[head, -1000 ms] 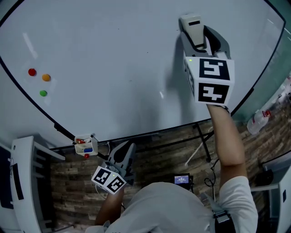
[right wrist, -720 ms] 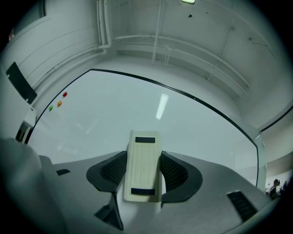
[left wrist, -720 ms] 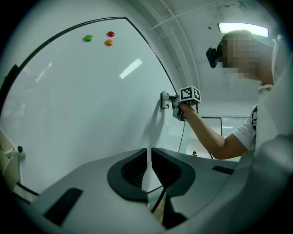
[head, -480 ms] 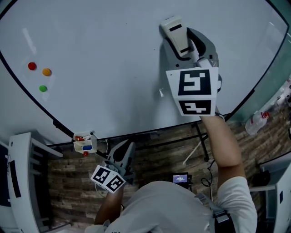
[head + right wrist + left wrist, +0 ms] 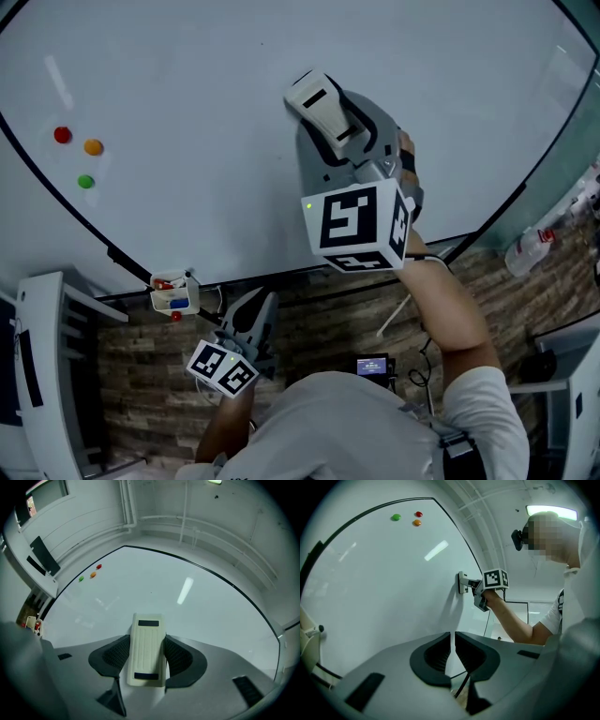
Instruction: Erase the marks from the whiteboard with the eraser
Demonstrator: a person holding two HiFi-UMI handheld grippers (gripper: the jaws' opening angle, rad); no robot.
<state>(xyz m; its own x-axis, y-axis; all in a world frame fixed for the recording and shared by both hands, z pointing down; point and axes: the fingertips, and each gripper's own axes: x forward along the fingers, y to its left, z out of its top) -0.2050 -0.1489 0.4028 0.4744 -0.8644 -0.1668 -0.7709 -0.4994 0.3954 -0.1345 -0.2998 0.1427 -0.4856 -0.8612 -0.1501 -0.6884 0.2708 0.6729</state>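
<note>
The whiteboard (image 5: 187, 94) fills the upper head view and looks almost bare; I make out only a tiny dark speck (image 5: 151, 592) on it. A cream eraser (image 5: 319, 103) lies flat against the board near its middle, with my right gripper (image 5: 330, 129) shut on its sides. In the right gripper view the eraser (image 5: 147, 648) sits lengthwise between the dark pads. My left gripper (image 5: 258, 314) hangs below the board's lower edge, away from the surface, shut with nothing in it. The left gripper view shows its jaws pressed together and the eraser (image 5: 462, 582) far ahead on the board.
Three round magnets, red (image 5: 62, 135), orange (image 5: 93, 147) and green (image 5: 85, 182), stick to the board's left side. A small cup (image 5: 173, 292) with red and blue items hangs at the lower frame. A plastic bottle (image 5: 530, 246) stands at the right, the board's stand (image 5: 403, 309) below.
My right gripper has slid the eraser leftward and a little down across the board. The left gripper has stayed where it was.
</note>
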